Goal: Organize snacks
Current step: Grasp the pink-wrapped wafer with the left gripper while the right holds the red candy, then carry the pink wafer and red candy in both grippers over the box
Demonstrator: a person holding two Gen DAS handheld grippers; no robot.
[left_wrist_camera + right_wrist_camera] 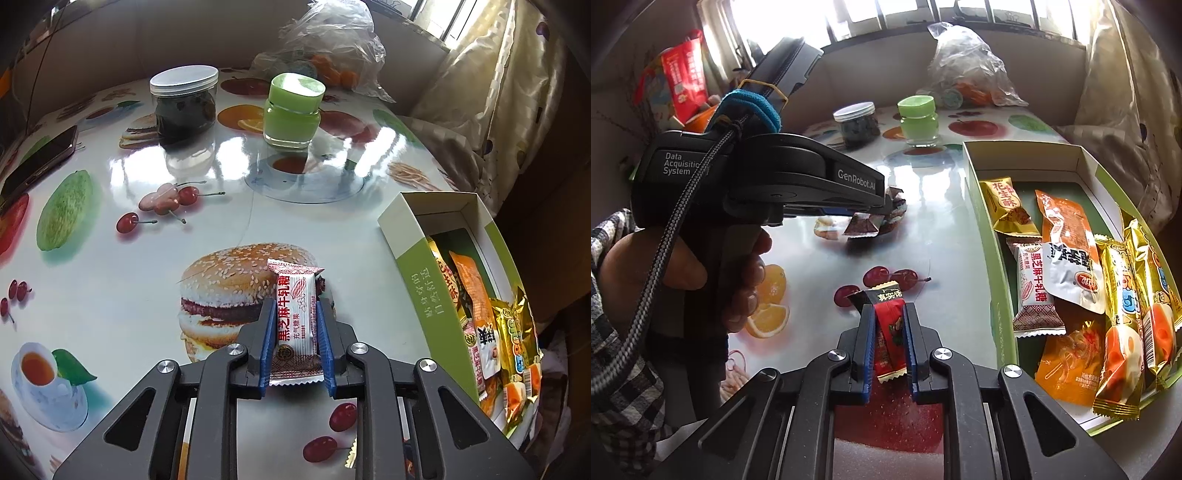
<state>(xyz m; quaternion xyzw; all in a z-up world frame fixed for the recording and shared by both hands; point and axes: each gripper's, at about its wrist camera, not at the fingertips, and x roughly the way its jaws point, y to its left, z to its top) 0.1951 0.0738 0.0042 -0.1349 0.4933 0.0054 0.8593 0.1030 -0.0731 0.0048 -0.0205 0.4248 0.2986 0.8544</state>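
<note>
My left gripper (295, 304) is shut on a white nougat candy packet (297, 325) with red lettering, its far end over the printed burger on the tablecloth. From the right wrist view this left gripper (886, 210) shows side-on, the same packet (864, 226) sticking out of its tip. My right gripper (888, 310) is shut on a red and black candy packet (889, 328) just above the table. The green and white box (413, 258) lies to the right, and the box (1027, 158) holds several wrapped snacks.
At the back of the table stand a dark-filled jar (184, 107) with a clear lid and a green jar (293, 110). A phone (37, 162) lies at the left edge. A clear plastic bag (332, 48) sits at the far side. A hand (683, 266) holds the left gripper.
</note>
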